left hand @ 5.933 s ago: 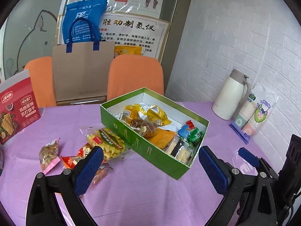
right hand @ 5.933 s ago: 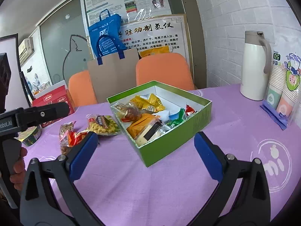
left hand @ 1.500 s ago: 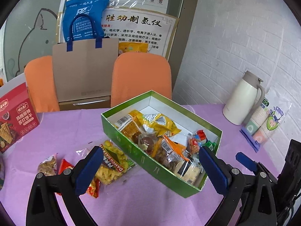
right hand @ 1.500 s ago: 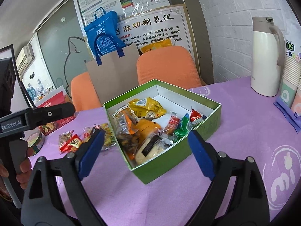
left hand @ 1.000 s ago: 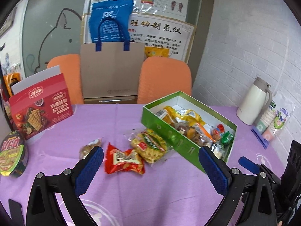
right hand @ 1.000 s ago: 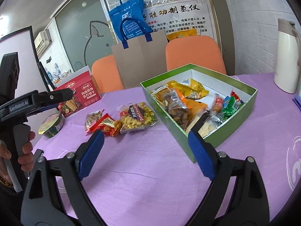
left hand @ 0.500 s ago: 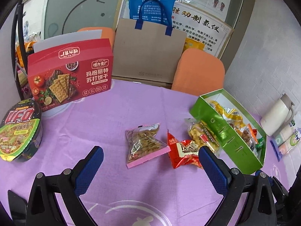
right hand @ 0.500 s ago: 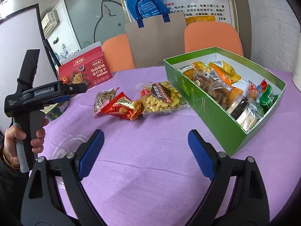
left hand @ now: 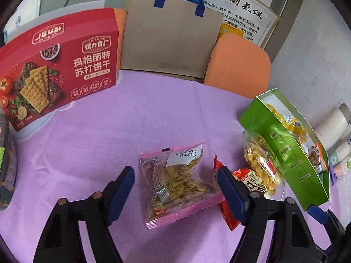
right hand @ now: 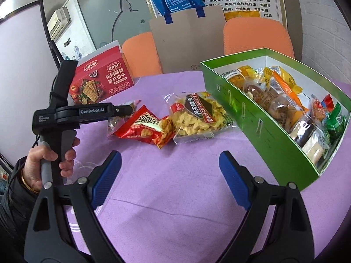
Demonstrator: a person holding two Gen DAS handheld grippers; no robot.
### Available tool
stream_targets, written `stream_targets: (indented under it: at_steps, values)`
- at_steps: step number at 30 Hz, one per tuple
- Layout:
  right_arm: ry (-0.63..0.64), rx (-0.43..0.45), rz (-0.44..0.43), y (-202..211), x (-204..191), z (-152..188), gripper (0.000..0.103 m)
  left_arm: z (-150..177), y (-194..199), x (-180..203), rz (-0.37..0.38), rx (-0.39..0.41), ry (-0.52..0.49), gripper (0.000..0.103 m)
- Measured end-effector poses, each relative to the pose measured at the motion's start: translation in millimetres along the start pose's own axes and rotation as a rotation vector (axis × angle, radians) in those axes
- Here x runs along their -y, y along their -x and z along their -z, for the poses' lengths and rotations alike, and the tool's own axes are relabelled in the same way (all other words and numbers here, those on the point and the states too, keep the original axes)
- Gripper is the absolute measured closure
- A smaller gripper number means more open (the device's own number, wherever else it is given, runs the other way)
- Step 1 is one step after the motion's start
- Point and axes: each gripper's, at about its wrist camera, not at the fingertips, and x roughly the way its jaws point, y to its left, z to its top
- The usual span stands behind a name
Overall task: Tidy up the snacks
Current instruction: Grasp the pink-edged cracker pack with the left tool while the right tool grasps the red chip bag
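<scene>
My left tongs point(left hand: 175, 183) closing around pink snack pack point(left hand: 177, 184), pads not touching yet. My right tongs point(right hand: 170, 172) apart, empty, above purple surface point(right hand: 175, 197).

Black claw point(right hand: 169, 175), blue pads point(right hand: 106, 173)

Three snack packs lie loose on the bench: one pink pack point(left hand: 175, 184) between the left tongs point(left hand: 175, 194), one red pack point(right hand: 144, 129) and one yellow pack point(right hand: 195, 116) ahead of the right tongs point(right hand: 169, 177). One green box point(right hand: 258, 122) stands to their right. One red cracker box point(left hand: 57, 65), two orange chairs point(right hand: 256, 36) and one brown paper bag point(left hand: 169, 41) stand farther back.
</scene>
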Motion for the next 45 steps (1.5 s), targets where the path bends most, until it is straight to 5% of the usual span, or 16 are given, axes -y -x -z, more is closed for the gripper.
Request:
stream_targets:
  at_steps: [2,5,18,23,31,42,44,45]
  values:
    - [0.033,0.019,-0.019,-3.7,-7.7,-6.4,0.013,1.9,-3.5,-3.8,0.022,0.000,0.009,0.053]
    - [0.093,0.012,-0.040,-14.8,-21.5,-15.5,0.018,6.6,-1.8,-5.7,0.043,0.020,0.002,0.059]
    - [0.145,-0.064,-0.033,-72.2,-47.7,-25.2,0.030,17.7,21.4,-16.3,0.025,0.077,-0.012,0.060]
    - [0.134,-0.110,-0.170,-54.2,-56.4,-8.4,0.039,18.6,23.1,-26.6,0.041,0.059,0.035,0.060]
    - [0.234,-0.031,-0.015,-54.5,-62.7,-25.4,0.038,19.8,25.3,-24.1,0.027,0.074,0.029,0.059]
    - [0.360,-0.096,0.089,-90.3,-62.3,-22.7,0.038,19.5,23.1,-24.0,0.004,0.065,0.024,0.059]
    - [0.356,-0.113,0.105,-92.9,-62.4,-20.6,0.056,20.0,22.9,-22.3,-0.001,0.067,0.017,0.059]
    - [0.352,-0.113,0.110,-92.4,-61.4,-19.6,0.080,20.1,22.4,-21.5,-0.005,0.067,0.012,0.059]
